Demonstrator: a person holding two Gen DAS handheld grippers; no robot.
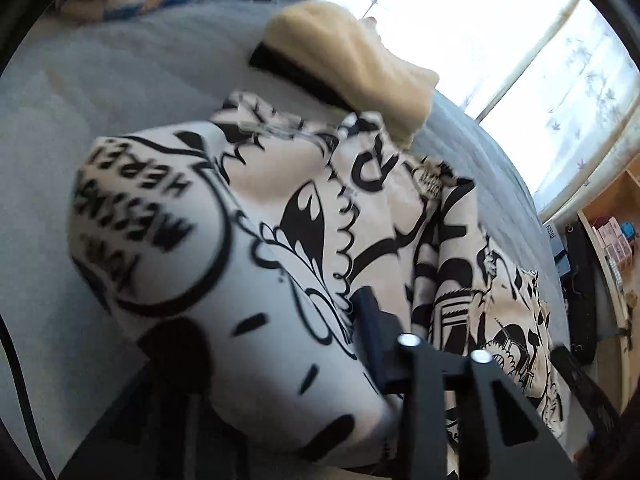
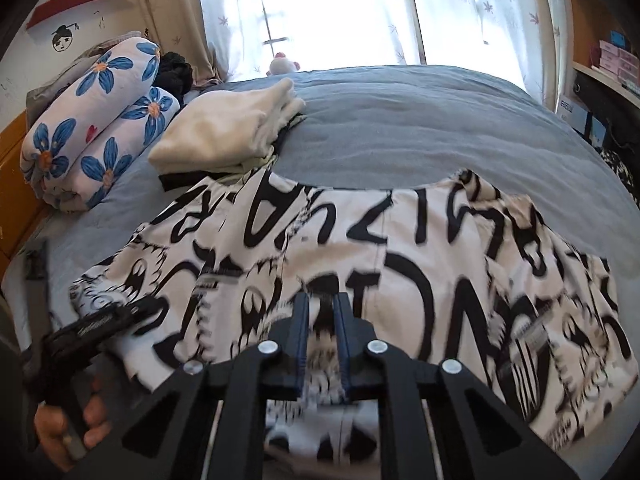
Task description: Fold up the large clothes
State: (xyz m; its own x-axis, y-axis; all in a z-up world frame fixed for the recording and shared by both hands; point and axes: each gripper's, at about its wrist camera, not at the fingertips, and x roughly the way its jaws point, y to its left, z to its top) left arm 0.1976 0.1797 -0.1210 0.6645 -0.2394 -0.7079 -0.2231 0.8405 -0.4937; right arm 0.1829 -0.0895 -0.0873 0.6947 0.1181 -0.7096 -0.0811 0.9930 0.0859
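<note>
**Status: printed garment gripped at both ends on the bed**

Your right gripper (image 2: 323, 312) sits over the near edge of the black-and-white printed garment (image 2: 360, 256). Its two blue-lined fingers (image 2: 301, 320) stand nearly together, with a narrow strip of printed fabric pinched between them. The rest of the garment lies spread across the grey-blue bedcover (image 2: 420, 120), its far hem forming a curved line across the bed.

Your left gripper (image 1: 360, 320) is buried in the same garment (image 1: 320, 208). A bulging fold of cloth, carrying a speech-bubble print, rises over the left side of the tool and hides one finger. The other dark finger (image 1: 370, 320) presses against the fabric. You cannot tell from the left wrist view how far apart the fingers stand. In the right wrist view, the left gripper (image 2: 102, 322) appears at the lower left, held in your hand (image 2: 66, 424), with its tip at the left edge of the garment.

A folded cream garment (image 2: 224, 128) rests on the bedcover just beyond the printed one, on top of a dark item that shows only at its edge. A rolled floral quilt (image 2: 96, 120) lies to its left, near the wall. A curtained window (image 2: 340, 8) stands behind the bed, and wooden shelving (image 2: 600, 40) stands to the right.
</note>
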